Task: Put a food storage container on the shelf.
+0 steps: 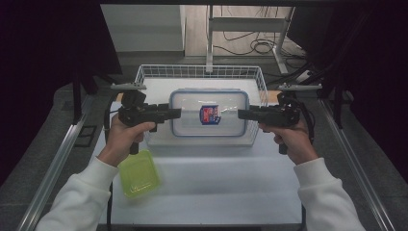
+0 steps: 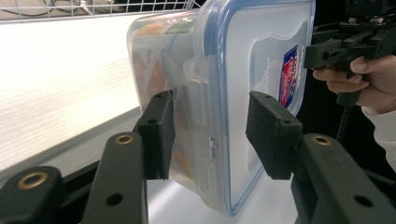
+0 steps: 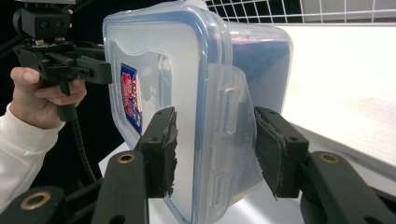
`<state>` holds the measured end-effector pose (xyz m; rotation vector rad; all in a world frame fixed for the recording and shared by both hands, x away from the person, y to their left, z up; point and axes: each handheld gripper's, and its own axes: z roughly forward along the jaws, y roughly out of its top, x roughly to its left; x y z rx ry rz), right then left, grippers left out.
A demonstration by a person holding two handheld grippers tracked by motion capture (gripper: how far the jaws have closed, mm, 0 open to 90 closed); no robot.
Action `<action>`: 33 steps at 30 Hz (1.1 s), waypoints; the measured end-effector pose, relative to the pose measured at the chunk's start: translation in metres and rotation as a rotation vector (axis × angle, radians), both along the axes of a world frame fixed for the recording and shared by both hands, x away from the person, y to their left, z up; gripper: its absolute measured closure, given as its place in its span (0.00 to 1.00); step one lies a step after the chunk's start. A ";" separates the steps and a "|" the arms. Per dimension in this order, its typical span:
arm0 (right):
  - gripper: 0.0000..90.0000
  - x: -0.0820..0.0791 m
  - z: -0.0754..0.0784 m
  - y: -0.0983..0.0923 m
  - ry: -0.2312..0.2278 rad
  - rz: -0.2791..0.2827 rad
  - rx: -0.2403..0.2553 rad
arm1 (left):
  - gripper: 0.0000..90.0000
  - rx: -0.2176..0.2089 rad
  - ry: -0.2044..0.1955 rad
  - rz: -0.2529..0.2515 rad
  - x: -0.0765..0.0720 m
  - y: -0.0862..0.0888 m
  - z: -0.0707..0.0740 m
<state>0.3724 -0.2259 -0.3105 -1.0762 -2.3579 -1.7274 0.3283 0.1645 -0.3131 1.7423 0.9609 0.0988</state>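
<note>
A clear plastic container (image 1: 226, 103) with a blue-rimmed lid and a red-and-blue sticker (image 1: 210, 115) hangs level over the white wire basket (image 1: 202, 71). My left gripper (image 1: 175, 113) is shut on its left end, my right gripper (image 1: 242, 114) on its right end. In the left gripper view my jaws (image 2: 210, 126) straddle the container's (image 2: 252, 56) clip flap, one pad on the body, one on the lid side; the right gripper (image 2: 327, 49) holds the far end. In the right gripper view the pads (image 3: 215, 140) clamp the container's (image 3: 154, 42) other flap, with the left gripper (image 3: 88, 70) beyond.
A translucent green lid-like tray (image 1: 138, 173) lies on the white tabletop (image 1: 216, 187) by the left forearm. Metal rails (image 1: 57, 159) run down both sides of the table. Cables and a table frame lie on the floor behind the basket.
</note>
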 end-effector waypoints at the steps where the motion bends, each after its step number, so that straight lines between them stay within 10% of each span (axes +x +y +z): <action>1: 0.56 0.001 0.001 0.000 0.000 0.001 -0.001 | 0.59 0.001 -0.001 0.000 0.001 0.000 0.001; 33: 0.56 0.081 0.020 0.028 0.083 -0.001 -0.011 | 0.58 -0.013 0.059 0.009 0.075 0.026 0.010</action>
